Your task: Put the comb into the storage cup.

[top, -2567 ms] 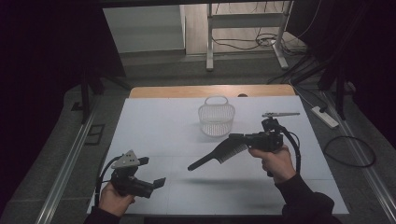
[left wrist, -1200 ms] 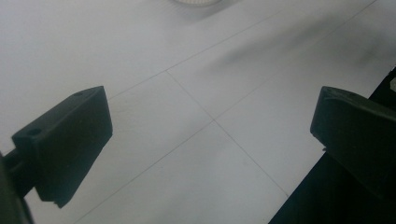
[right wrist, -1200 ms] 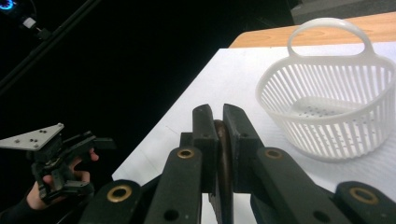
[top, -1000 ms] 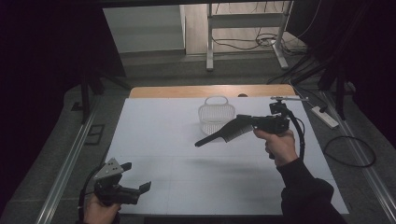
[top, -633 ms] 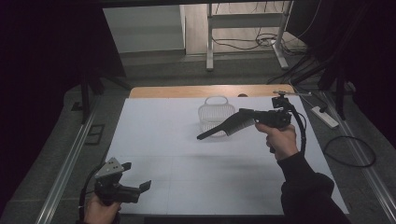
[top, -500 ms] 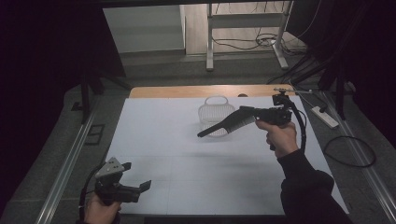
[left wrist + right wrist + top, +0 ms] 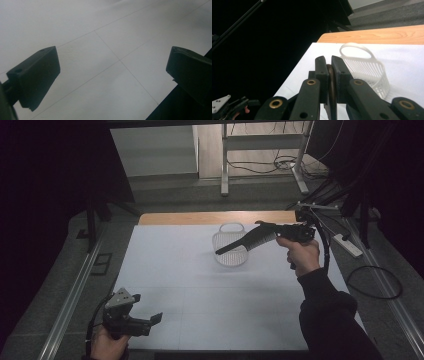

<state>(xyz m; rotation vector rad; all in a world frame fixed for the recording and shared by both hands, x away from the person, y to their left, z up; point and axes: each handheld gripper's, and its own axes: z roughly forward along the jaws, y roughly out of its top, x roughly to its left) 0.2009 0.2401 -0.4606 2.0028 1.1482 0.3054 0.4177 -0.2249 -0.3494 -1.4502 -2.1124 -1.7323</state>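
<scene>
White table (image 7: 200, 285), wood edge at the far side, dark room, cables on the floor behind; your left gripper (image 7: 150, 322) idles near the front corner, jaws apart and empty. Your right gripper (image 7: 280, 232) is clamped on the comb's (image 7: 240, 241) handle, its tip over the basket (image 7: 231, 257). Risk: with that long overhang, the tip snags the basket's rim and tips it, or the comb twists in the pads and lands outside.
</scene>
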